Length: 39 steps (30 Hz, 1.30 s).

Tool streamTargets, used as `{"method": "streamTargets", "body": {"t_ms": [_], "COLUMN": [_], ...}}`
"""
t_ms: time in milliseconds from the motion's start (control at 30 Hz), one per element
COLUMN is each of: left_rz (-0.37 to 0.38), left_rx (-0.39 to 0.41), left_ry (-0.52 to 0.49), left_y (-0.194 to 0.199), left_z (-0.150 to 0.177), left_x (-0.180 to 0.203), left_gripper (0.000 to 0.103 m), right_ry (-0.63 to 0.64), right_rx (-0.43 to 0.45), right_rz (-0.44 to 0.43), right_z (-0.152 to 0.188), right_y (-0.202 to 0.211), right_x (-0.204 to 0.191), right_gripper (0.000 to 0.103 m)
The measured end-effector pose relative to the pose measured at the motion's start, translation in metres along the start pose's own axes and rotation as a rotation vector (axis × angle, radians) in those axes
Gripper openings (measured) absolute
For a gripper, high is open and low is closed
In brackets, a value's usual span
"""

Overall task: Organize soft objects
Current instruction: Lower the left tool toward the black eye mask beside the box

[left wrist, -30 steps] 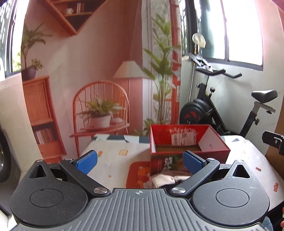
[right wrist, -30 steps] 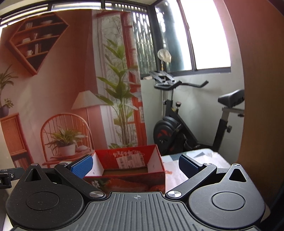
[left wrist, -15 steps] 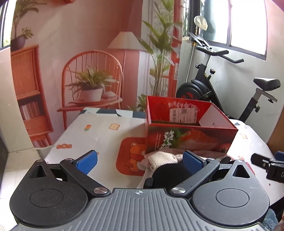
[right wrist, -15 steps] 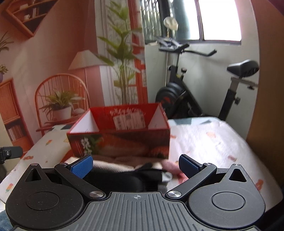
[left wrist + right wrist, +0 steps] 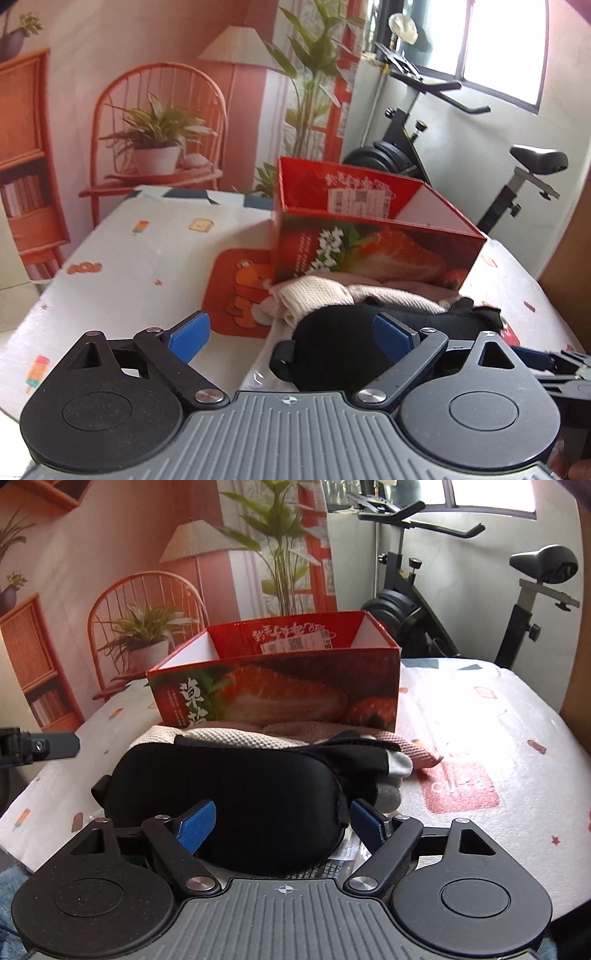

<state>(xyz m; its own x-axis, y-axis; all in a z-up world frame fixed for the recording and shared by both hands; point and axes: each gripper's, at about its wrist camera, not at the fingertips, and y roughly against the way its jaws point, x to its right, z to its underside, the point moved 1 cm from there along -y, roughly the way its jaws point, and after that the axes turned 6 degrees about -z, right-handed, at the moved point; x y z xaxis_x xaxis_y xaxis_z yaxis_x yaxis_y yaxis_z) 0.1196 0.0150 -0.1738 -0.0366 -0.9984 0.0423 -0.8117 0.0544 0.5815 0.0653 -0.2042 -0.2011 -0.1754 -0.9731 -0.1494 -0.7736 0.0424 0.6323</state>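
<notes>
Right now, this is how things sit.

Right fingers: the right gripper [image 5: 282, 825] has its two blue-tipped fingers [image 5: 195, 825] spread wide, with nothing held. They sit low, one on each side of the near edge of the soft black padded eye mask [image 5: 229, 797]. I cannot tell if they touch it.

Left fingers: the left gripper [image 5: 291, 334] has its blue-tipped fingers [image 5: 188, 334] spread wide too, holding nothing. One finger is in front of the eye mask [image 5: 332, 339], the other is over the bare cloth.

Soft pile: the eye mask lies at the front of a small heap. Just behind it are a cream knitted cloth [image 5: 229, 736], a pink knitted cloth [image 5: 417, 753] and a black and grey glove [image 5: 373, 764].

Box: the open red cardboard box with strawberry pictures [image 5: 280, 694] stands right behind the heap. I cannot see any soft things inside it.

Counter: the counter with a white cloth with small cartoon prints [image 5: 491, 723] holds the heap and the box.

Far back: a black exercise bike [image 5: 424, 598] stands behind the counter.
</notes>
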Motion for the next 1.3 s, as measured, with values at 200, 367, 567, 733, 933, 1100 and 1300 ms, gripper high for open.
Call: {"method": "streamTargets", "body": {"t_ms": [200,367,567,733,933,1100,1300], "left_rz": [0.025,0.035,0.06,0.121,0.178,0.212,0.196], "left_rx": [-0.04,-0.08,-0.111,-0.106,-0.125,-0.137,-0.139], "left_ry": [0.006,0.024,0.06,0.128,0.118,0.083,0.05], "left_y": [-0.015,-0.023,-0.034,-0.045,-0.058,-0.061,-0.06], "left_z": [0.006,0.009,0.011,0.01,0.013,0.018,0.021], "left_x": [0.001,0.0,-0.003,-0.011,0.0,0.009,0.008], "left_gripper": [0.094,0.091,0.089,0.089,0.09,0.089,0.087], "right_ry": [-0.044,-0.053,-0.056,-0.054,-0.056,-0.054,-0.057], "right_rx": [-0.025,-0.028,-0.031,-0.032,-0.035,-0.034,-0.028], "right_rz": [-0.01,-0.019,-0.026,-0.03,-0.031,-0.032,-0.038], "right_z": [0.006,0.008,0.009,0.01,0.01,0.01,0.008], "right_y": [-0.011,-0.016,-0.02,-0.022,-0.023,-0.023,-0.024], "right_x": [0.01,0.014,0.016,0.017,0.017,0.017,0.019], "right_gripper": [0.078,0.078,0.078,0.078,0.078,0.078,0.078]}}
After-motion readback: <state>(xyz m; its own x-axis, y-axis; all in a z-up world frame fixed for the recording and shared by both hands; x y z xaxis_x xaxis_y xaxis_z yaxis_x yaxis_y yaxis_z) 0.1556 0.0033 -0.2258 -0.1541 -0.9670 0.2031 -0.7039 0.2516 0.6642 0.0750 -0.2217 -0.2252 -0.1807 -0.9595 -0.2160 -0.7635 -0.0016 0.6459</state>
